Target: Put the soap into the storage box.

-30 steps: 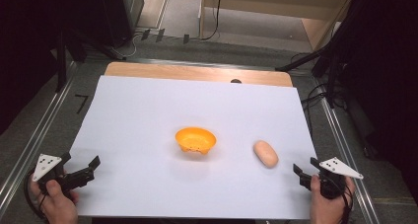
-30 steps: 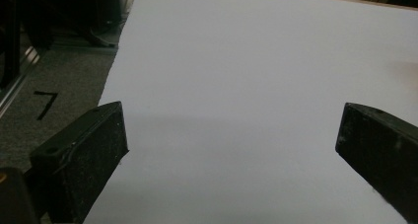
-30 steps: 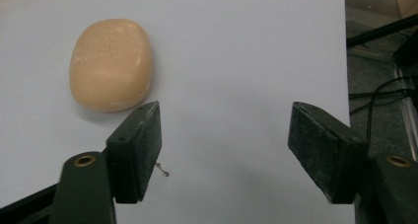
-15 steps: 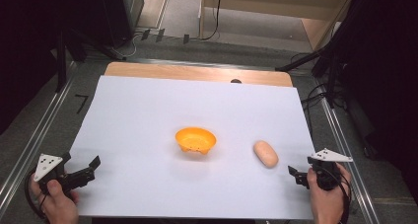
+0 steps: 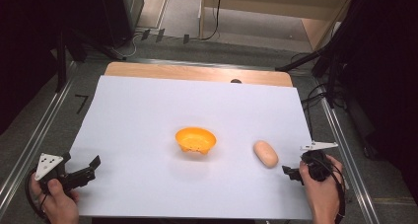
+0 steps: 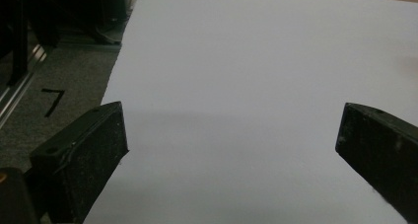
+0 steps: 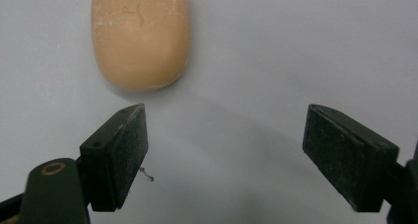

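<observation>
Clearly the step in hand is the reach for the bun [image 7: 140,36], which lies on the white sheet [image 5: 148,115] just ahead of the right claw [image 7: 224,150] and off toward its left jaw; the jaws have just been opening and stand apart with only bare sheet between them. To do it well, slide the claw sideways until the bun sits midway between the jaws, not in line with one of them, since the left tip now points almost at the bun's near end and would likely shove it along the sheet; then go forward and low, so the pads meet its flanks across the narrow way; the jaws may need a little more spread first, for the bun looks nearly as wide as the gap. Close gently; it looks soft and could dent. The bowl [image 5: 195,140] stands farther off beyond the bun, a likely place to put it. The left claw [image 6: 231,150] rests wide apart over bare sheet at the bench edge; it can wait there.
</observation>
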A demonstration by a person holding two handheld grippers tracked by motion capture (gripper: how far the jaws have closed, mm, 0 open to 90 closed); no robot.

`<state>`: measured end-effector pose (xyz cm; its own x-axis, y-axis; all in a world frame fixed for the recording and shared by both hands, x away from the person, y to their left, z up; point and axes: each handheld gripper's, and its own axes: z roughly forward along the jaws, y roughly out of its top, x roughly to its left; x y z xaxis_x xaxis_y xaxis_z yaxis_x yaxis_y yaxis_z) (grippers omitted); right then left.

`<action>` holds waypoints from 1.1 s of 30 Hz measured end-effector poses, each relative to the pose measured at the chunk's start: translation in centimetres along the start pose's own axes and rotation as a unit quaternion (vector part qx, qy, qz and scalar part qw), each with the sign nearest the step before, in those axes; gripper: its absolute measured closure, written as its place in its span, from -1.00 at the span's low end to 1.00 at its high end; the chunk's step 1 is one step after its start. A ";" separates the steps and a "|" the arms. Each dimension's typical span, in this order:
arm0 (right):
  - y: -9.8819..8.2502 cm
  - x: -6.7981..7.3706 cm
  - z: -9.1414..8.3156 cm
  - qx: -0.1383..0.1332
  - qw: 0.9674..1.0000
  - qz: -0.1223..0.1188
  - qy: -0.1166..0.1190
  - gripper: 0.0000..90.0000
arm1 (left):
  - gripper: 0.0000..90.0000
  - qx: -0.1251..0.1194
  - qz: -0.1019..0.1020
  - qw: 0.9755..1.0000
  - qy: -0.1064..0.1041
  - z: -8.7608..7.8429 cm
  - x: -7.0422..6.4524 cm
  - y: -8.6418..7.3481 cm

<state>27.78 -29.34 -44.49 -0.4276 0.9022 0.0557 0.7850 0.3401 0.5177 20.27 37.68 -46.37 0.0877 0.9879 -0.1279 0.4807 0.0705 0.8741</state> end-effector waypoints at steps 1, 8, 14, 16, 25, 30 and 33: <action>0.2 0.1 0.0 0.001 1.000 0.000 0.003 -0.61 | -1.00 0.000 0.000 1.000 0.000 0.0 0.0 0.0; 1.9 1.0 0.1 0.035 0.999 -0.005 0.009 -0.64 | -1.00 0.001 0.000 1.000 -0.001 0.0 0.0 0.0; 3.3 2.0 0.7 0.061 0.998 -0.015 0.023 -0.65 | -1.00 0.000 0.002 1.000 -0.001 0.0 0.0 0.0; 3.8 2.5 0.9 0.067 0.997 -0.020 0.029 -0.65 | -1.00 0.001 0.003 1.000 -0.001 0.0 0.0 0.0; 5.3 3.5 2.1 0.079 0.995 -0.038 0.041 -0.65 | -1.00 0.000 0.003 1.000 -0.001 -0.1 -0.1 0.0; 5.7 3.7 3.1 0.090 0.994 -0.041 0.047 -0.65 | -1.00 -0.001 0.004 1.000 -0.001 -0.1 -0.1 0.0; 5.9 3.8 3.5 0.091 0.994 -0.041 0.046 -0.64 | -1.00 -0.001 0.005 1.000 -0.001 -0.1 -0.1 0.0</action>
<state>32.34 -22.96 -44.25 -0.5272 0.8436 0.1023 0.8099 0.4623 0.3611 20.20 37.58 -46.36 0.0951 0.9882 -0.1197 0.4786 0.0601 0.8760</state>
